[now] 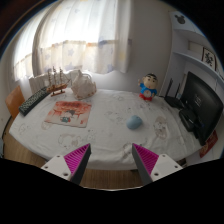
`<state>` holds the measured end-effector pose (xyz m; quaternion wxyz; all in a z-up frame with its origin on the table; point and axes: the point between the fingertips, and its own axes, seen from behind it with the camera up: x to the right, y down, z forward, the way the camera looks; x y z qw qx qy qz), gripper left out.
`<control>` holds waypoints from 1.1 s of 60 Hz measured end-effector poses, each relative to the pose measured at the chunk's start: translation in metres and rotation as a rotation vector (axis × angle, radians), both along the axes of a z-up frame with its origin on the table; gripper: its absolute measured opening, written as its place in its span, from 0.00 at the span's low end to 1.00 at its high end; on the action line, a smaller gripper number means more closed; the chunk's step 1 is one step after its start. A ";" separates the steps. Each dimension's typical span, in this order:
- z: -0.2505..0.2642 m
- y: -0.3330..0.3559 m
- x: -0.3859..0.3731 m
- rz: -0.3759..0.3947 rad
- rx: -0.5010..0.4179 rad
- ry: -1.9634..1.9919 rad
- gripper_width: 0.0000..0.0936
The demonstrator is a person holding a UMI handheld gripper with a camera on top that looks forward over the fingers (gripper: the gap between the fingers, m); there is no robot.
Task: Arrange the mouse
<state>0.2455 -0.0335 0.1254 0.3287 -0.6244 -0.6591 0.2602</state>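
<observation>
A small light-blue mouse (134,122) lies on the white tablecloth (100,135), well beyond my fingers and slightly right of the middle. A mouse mat with a reddish picture (68,113) lies on the cloth to the left of the mouse. My gripper (113,160) is held above the near edge of the table, its two pink-padded fingers (77,158) spread wide apart with nothing between them.
A black monitor (203,105) stands at the right with a black router (174,92) behind it. A cartoon figure (148,86) stands at the back. A white bag (82,86) and a model ship (58,79) stand at the back left, and a keyboard (34,100) at the left edge.
</observation>
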 end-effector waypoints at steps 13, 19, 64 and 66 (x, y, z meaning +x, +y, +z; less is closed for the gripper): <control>-0.014 0.065 -0.018 -0.069 0.001 0.046 0.91; -0.022 0.078 -0.039 -0.065 -0.015 0.091 0.91; -0.140 0.118 -0.213 -0.051 -0.084 0.047 0.92; -0.140 0.117 -0.219 -0.050 -0.089 0.046 0.92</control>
